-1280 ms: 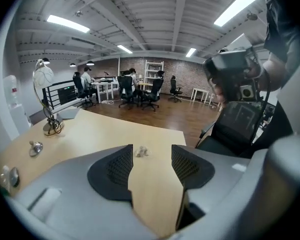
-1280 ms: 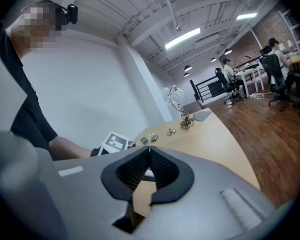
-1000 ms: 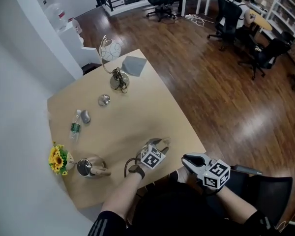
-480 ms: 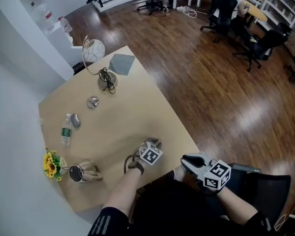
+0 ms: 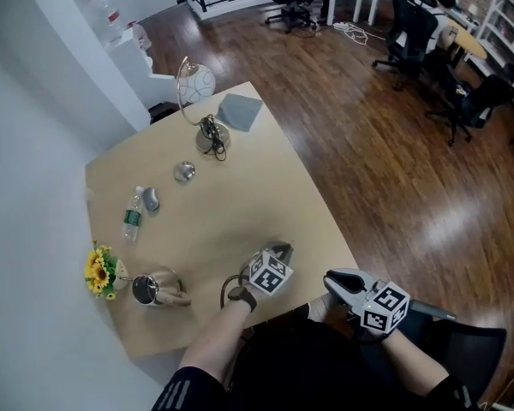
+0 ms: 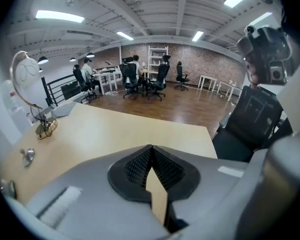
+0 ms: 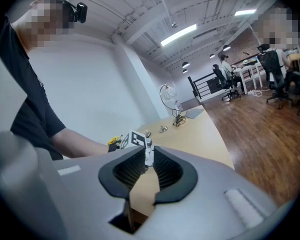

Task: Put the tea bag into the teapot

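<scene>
The tea bag cannot be made out in any view, so where it lies is an open question. The teapot [image 5: 154, 288] stands at the near left corner of the bench [image 5: 240, 187], just beside a small bunch of yellow flowers [image 5: 100, 273] and well apart from both tools, probably parked there as the drop-off point. The left hand-held gripper [image 5: 279, 252] rests low over the near edge of the bench with its jaws pressed tip to tip; its own view shows only bare bench past the tips and nothing pinched that I can see, which may mean a missed or very thin catch. The right hand-held gripper [image 5: 334, 279] hangs off the bench edge, jaws together and empty, seemingly kept out of the way. Against the picture a second ago, the left jaws were spread wide and are now together, while teapot, flowers and right tool lie as before.
</scene>
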Available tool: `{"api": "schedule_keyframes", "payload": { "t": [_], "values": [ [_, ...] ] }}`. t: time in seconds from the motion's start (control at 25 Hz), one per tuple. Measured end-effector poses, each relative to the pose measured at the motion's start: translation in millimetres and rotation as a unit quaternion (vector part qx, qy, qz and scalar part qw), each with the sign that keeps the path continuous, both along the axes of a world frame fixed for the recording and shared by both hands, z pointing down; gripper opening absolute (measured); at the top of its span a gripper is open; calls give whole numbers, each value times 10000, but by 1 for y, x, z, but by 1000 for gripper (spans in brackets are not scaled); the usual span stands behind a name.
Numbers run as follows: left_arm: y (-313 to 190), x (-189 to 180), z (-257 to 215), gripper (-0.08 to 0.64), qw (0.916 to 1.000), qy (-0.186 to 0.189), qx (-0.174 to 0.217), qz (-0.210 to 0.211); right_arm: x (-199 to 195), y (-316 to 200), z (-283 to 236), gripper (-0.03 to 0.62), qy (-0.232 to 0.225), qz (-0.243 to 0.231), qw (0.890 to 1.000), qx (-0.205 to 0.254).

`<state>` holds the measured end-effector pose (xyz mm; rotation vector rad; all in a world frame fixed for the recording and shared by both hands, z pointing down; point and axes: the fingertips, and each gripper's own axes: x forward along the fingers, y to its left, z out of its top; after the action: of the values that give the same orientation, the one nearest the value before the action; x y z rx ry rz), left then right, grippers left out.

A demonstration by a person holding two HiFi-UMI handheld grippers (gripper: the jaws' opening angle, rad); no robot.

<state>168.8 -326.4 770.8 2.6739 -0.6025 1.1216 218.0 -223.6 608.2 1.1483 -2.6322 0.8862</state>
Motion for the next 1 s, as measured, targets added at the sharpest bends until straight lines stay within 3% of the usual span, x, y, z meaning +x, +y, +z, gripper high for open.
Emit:
{"api": "schedule_keyframes", "payload": {
  "t": [0.16,0.28,0.56,0.8,1.0],
  "values": [
    [2,-54,-48,2,9977,268,469,-421,-25,-11,-5,60,-45,-236,9997,64],
    [3,-120,-83,2,9909,383,806,-1007,-60,-20,-11,60,-54,-600,9981,162],
    [26,-307,-137,2,9539,143,1484,-2603,-162,-30,-24,60,-174,-1510,9877,372],
    [53,-418,-136,3,9257,-232,1548,-3444,-225,-21,-33,60,-276,-2002,9784,443],
    [62,-461,-107,3,9140,-240,1323,-3828,-244,-15,-30,60,-245,-2079,9770,416]
  ]
}}
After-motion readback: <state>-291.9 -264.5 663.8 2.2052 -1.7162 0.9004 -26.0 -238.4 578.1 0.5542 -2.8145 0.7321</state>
